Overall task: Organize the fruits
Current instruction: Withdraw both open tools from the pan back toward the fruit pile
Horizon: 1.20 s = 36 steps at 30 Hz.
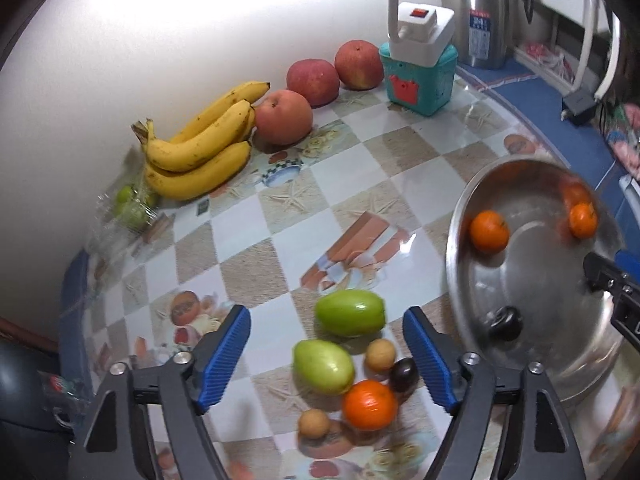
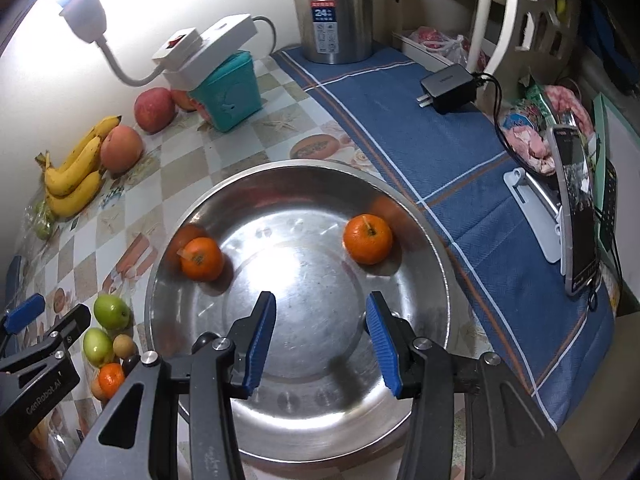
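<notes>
My left gripper [image 1: 327, 313] hangs open over a small pile on the checkered tablecloth: two green fruits [image 1: 350, 312] [image 1: 323, 366], an orange [image 1: 370, 404], two tan longans [image 1: 380, 354] and a dark fruit [image 1: 403, 374]. Its pads touch none of them. To the right stands a steel bowl [image 2: 280, 168] with two oranges [image 2: 201, 259] [image 2: 368, 239] inside; a small dark fruit [image 1: 505, 322] also lies in it. Above the bowl's middle my right gripper [image 2: 321, 297] is open and holds nothing.
Bananas [image 1: 200, 148] and three apples [image 1: 284, 116] line the wall, with bagged green fruits [image 1: 132, 204] beside them. A teal box [image 2: 228, 92] carries a power strip. On the blue cloth [image 2: 440, 160] are a steel thermos [image 2: 336, 12], a charger [image 2: 448, 86] and a phone on a stand [image 2: 576, 208].
</notes>
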### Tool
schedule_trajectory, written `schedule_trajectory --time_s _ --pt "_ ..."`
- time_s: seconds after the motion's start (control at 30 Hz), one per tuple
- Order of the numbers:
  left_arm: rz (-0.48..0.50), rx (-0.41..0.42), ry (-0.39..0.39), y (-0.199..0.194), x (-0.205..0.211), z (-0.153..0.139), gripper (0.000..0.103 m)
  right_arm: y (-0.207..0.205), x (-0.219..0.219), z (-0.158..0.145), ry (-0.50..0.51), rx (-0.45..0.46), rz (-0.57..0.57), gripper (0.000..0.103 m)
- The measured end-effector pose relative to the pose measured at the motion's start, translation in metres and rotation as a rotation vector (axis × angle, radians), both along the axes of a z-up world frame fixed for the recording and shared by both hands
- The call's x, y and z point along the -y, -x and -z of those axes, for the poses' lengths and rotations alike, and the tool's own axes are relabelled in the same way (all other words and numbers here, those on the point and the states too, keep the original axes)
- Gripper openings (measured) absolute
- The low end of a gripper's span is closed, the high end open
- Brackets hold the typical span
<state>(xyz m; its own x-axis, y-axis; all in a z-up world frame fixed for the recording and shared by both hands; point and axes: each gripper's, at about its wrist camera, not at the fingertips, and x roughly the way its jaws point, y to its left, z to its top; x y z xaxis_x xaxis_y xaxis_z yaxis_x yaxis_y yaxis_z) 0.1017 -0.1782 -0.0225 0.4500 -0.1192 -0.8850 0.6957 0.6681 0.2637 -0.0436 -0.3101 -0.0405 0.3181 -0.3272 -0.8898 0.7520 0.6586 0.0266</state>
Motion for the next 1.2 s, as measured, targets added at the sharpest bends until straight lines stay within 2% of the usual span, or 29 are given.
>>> schedule_trajectory --time_s 0.03,0.1,0.13,0.23,0.3,0.57,0.67,1.2 --pt "0.006 0.012 -0.012 0.0 0.0 0.001 0.086 -0.001 -0.002 0.001 0.001 -0.003 -0.008 0.052" --pt "0.008 0.023 -0.025 0.0 0.0 0.002 0.096 -0.003 -0.005 0.003 -0.005 -0.005 -0.027 0.077" --pt "0.006 0.027 -0.03 -0.001 -0.001 0.003 0.103 -0.004 -0.006 0.004 -0.007 -0.005 -0.035 0.08" --pt "-0.001 0.038 -0.039 -0.003 -0.001 0.006 0.103 -0.008 -0.01 0.005 -0.002 -0.01 -0.058 0.081" --pt "-0.011 0.032 -0.034 -0.005 -0.002 0.008 0.103 -0.009 -0.011 0.007 -0.003 -0.011 -0.069 0.086" --pt "-0.044 0.046 -0.045 -0.011 -0.007 0.011 0.103 -0.013 -0.015 0.012 -0.001 -0.019 -0.095 0.087" --pt "-0.058 0.043 -0.047 -0.013 -0.011 0.011 0.103 -0.013 -0.016 0.012 0.008 -0.022 -0.092 0.103" --pt "-0.074 0.049 -0.037 -0.022 -0.029 0.002 0.103 -0.014 -0.023 0.006 0.033 0.003 -0.1 0.103"
